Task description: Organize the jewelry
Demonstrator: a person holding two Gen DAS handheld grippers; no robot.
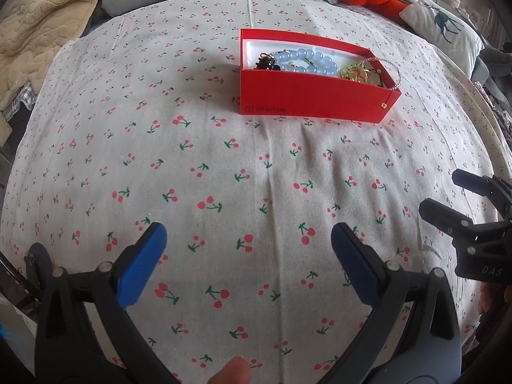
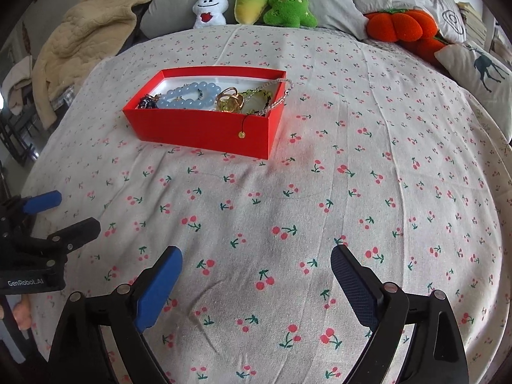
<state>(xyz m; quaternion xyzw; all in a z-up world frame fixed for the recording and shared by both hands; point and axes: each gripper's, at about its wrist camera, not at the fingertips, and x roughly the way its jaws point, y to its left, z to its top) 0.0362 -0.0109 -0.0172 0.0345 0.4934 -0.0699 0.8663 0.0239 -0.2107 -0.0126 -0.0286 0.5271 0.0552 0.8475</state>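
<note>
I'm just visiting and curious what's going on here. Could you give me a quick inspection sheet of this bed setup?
Surface: cherry-print sheet over a bed, lightly creased.
Job's things: red box, open, holding a blue bead bracelet, gold pieces, a dark piece and a silver chain draped over its rim; a small gold bead hangs down the front wall.
Clutter: nothing seen loose on the sheet.
Grippers: left gripper and right gripper both open, nothing between their fingers, hovering above the sheet short of the box.
Cables: nothing seen.
Surroundings: plush toys, orange pumpkin cushion, deer pillow, beige blanket.
</note>
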